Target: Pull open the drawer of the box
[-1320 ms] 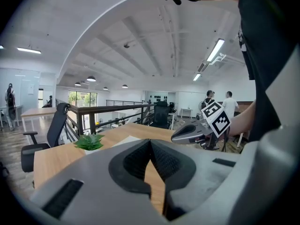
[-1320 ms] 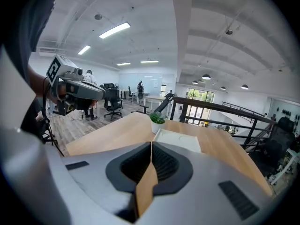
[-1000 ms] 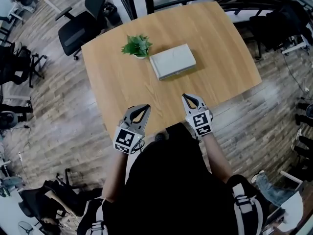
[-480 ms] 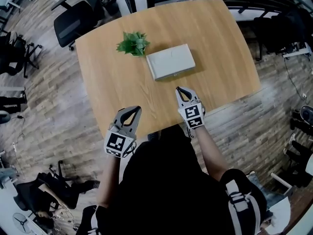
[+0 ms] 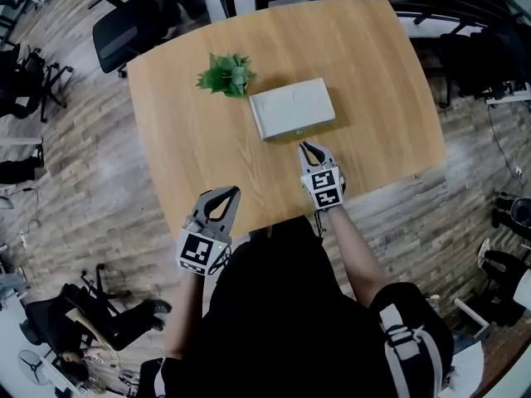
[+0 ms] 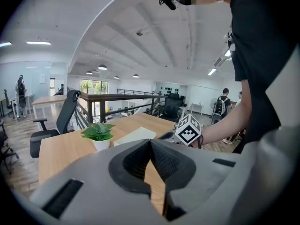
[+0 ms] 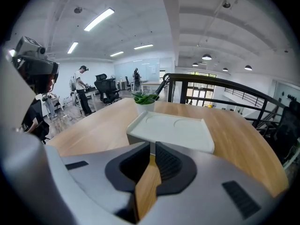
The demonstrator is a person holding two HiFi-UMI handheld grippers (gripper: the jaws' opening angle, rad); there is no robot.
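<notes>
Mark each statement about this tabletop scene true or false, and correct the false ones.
1. The plant stands beside the box on the table. True.
2. The right claw is gripping the box. False: its jaws are together on nothing, just short of the box.
3. The left claw is nearer the box than the right claw. False: it is at the table's near edge, farther from the box.
4. The left claw holds nothing. True.

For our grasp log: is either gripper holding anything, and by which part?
Nothing is held: the left gripper and right gripper are both shut and empty; the box lies ungripped.
</notes>
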